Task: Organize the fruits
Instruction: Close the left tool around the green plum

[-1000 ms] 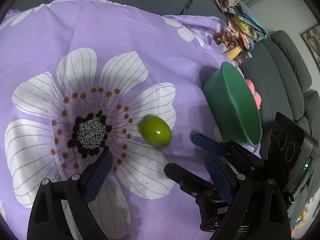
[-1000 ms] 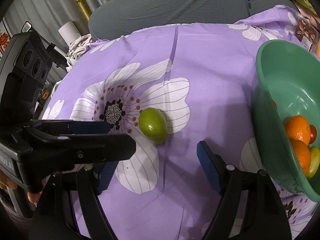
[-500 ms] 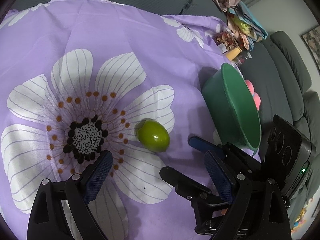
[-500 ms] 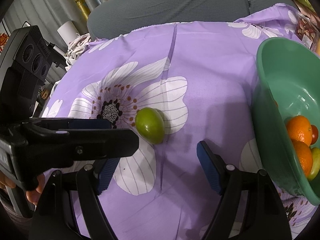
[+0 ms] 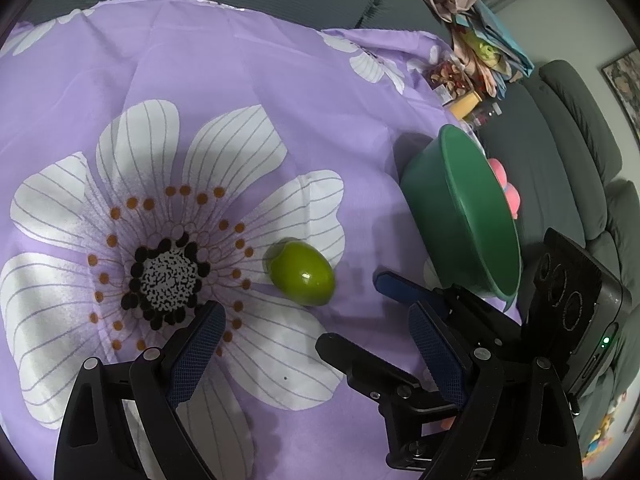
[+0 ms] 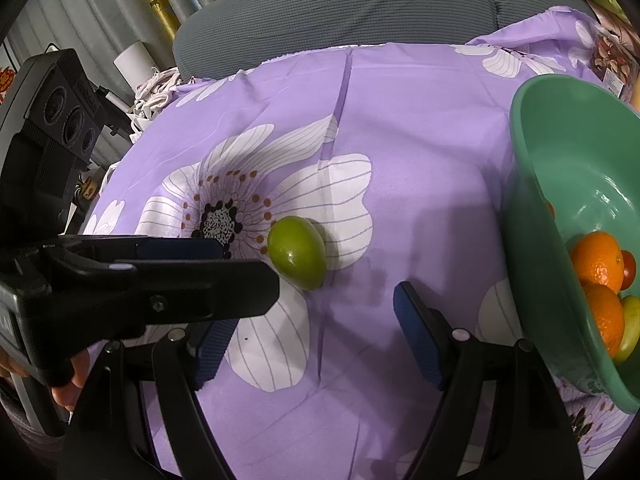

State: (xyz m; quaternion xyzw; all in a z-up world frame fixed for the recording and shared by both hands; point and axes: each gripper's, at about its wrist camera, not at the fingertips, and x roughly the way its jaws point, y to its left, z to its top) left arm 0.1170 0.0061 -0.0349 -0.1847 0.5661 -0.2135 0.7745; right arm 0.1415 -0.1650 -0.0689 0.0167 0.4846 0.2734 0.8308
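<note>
A green fruit (image 5: 301, 279) is lying on the purple flowered cloth (image 5: 248, 80), on a white petal just right of the flower's dark centre. The left gripper (image 5: 316, 334) is hovering near it with its jaws standing wide apart and nothing between them. The right gripper (image 6: 308, 324) is also hanging open and empty, just on the near side of the fruit. Farther right, a green bowl (image 6: 532, 240) is sitting on the cloth, holding oranges (image 6: 598, 262) and other fruit.
</note>
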